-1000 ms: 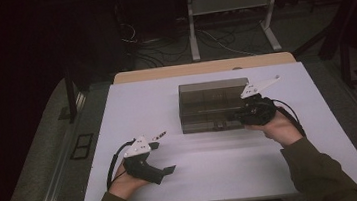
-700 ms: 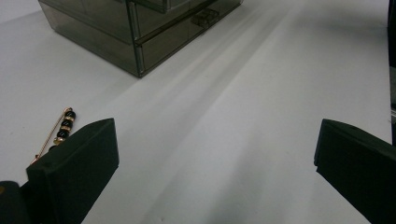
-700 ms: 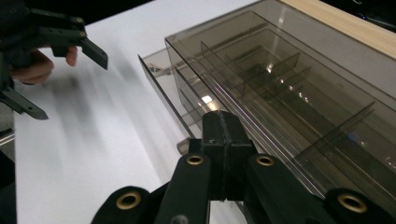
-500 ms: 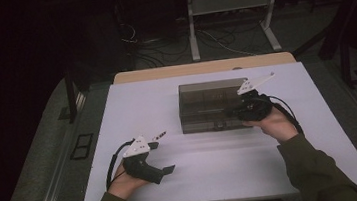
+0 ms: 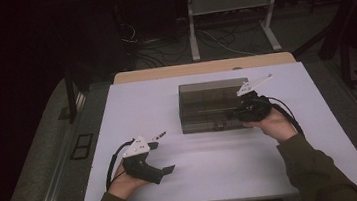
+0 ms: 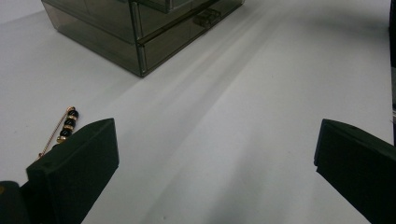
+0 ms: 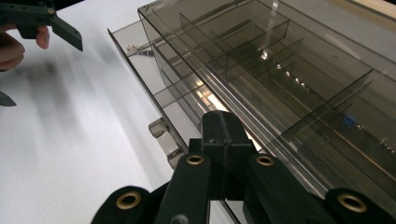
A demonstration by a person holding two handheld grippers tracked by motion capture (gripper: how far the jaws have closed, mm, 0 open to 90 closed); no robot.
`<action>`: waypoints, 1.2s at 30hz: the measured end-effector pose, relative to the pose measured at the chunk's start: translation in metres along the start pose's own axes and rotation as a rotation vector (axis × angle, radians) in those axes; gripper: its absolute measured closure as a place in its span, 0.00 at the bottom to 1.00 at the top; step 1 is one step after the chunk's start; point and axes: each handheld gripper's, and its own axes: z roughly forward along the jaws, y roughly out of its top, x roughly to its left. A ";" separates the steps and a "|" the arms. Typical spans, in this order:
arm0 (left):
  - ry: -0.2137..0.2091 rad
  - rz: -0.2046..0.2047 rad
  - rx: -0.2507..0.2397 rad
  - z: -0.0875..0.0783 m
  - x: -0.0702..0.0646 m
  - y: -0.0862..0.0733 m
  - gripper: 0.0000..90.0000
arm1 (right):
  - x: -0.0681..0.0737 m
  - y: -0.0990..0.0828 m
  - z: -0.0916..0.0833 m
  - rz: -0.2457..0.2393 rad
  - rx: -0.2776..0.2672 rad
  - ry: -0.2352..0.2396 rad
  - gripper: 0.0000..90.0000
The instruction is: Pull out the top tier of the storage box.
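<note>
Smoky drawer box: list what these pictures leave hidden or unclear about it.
- Right gripper view: the right hand-held gripper, jaws shut, covers part of the drawer front; whether it touches is unclear.
- High view: the smoky drawer box is dark and small; its contents are unreadable.
- Left gripper view: the top edge cuts the box off; the left hand-held gripper partly hides the beaded pin.

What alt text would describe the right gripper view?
A shut black claw presses against the front of a smoky clear drawer organizer, its drawer slightly open. A white table lies beneath.
</note>
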 end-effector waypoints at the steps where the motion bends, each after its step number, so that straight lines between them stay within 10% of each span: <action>1: 0.000 0.000 0.000 0.000 0.000 0.000 0.00 | 0.000 -0.001 0.001 -0.003 0.001 -0.004 0.99; 36: -0.002 0.004 0.001 0.000 0.000 0.000 0.00 | 0.002 -0.004 0.005 -0.005 0.035 -0.007 0.99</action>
